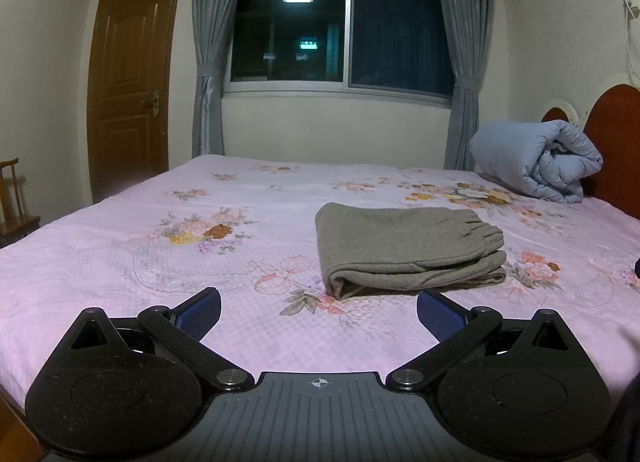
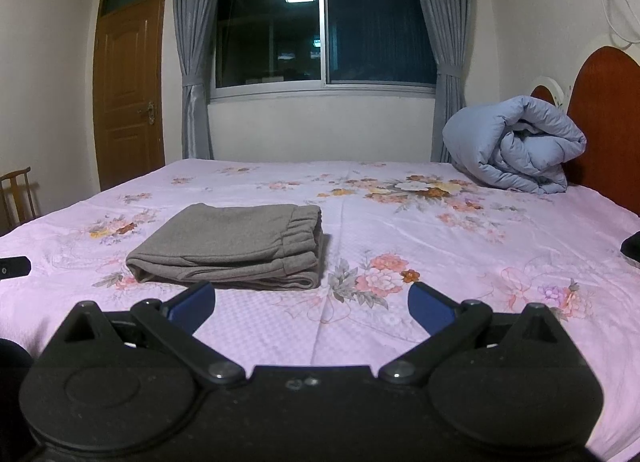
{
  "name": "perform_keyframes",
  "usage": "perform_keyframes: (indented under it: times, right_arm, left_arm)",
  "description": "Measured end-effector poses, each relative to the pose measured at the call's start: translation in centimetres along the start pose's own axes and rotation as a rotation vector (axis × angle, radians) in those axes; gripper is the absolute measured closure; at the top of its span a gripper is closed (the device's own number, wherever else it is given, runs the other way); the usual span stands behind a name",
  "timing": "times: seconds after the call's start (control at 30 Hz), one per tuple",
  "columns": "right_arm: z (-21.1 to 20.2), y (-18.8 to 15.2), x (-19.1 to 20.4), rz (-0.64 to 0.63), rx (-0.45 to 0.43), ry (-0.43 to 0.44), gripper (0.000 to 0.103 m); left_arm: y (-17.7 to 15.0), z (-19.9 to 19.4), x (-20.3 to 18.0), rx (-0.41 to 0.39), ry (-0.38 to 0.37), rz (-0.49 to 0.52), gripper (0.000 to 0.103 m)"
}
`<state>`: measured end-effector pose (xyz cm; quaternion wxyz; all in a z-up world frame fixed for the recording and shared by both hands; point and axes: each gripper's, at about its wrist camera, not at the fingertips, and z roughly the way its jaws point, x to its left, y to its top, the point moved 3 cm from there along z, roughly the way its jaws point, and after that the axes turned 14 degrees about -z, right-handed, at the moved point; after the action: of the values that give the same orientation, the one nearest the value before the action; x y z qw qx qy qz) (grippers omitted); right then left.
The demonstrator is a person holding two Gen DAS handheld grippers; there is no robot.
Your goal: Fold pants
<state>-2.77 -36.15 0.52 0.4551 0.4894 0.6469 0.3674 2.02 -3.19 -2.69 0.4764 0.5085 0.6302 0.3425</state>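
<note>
Bedroom scene, pink flowered bed sheet (image 1: 120, 230) filling most of the left wrist view, with a dark window (image 1: 340, 30), grey curtains and a wooden door (image 1: 128, 90) behind. Grey pants (image 1: 404, 246) are lying on the sheet as a compact folded stack, waistband toward the right, layers showing at the near edge. A rolled blue quilt (image 1: 536, 162) is sitting by the red headboard (image 1: 612, 142), well apart from the pants. Left gripper (image 1: 319, 312) is hovering over bare sheet, jaws spread wide, holding nothing, near the stack's front edge but not touching it.

Right wrist view is showing the same bed from further right. Pants (image 2: 232, 242) are sitting left of centre, folded flat, elastic waistband on the right end. Quilt (image 2: 516, 146) is resting far right by the headboard. Right gripper (image 2: 312, 302) is also wide apart and empty, just short of the stack's near edge.

Judgement: folding is looking finished, or at the last step. Next move is probably calling for only a tidy-up press or pulling both grippers away without snagging the layers.
</note>
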Motion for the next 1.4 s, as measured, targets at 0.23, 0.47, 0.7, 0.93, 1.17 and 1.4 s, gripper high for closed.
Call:
perform_keyframes:
  times: [0.23,0.47,0.7,0.93,1.17,1.4]
  right_arm:
    - [-0.05,-0.02,0.0,0.0,0.002,0.0,0.006]
    - [-0.05,-0.04,0.03,0.0,0.003,0.001,0.006]
    - [-0.06,-0.02,0.02,0.001,0.002,0.0,0.006]
    - [-0.07,-0.05,0.1,0.001,0.004,0.001,0.006]
    - [-0.12,-0.06,0.09,0.0,0.004,0.002,0.006]
    - [-0.12,-0.03,0.08,0.002,0.004,0.001,0.006]
  left_arm:
    - [-0.02,0.03,-0.06,0.001,0.001,0.002,0.0]
    - [0.01,0.06,-0.11,0.0,-0.002,0.0,0.0]
    - [-0.01,0.22,-0.16,0.001,-0.003,0.001,0.0]
    - [-0.04,0.21,-0.21,0.002,-0.003,0.002,0.0]
    - [-0.13,0.22,-0.38,-0.002,0.0,0.004,0.0]
    - [-0.12,0.29,-0.37,-0.003,-0.004,0.003,0.0]
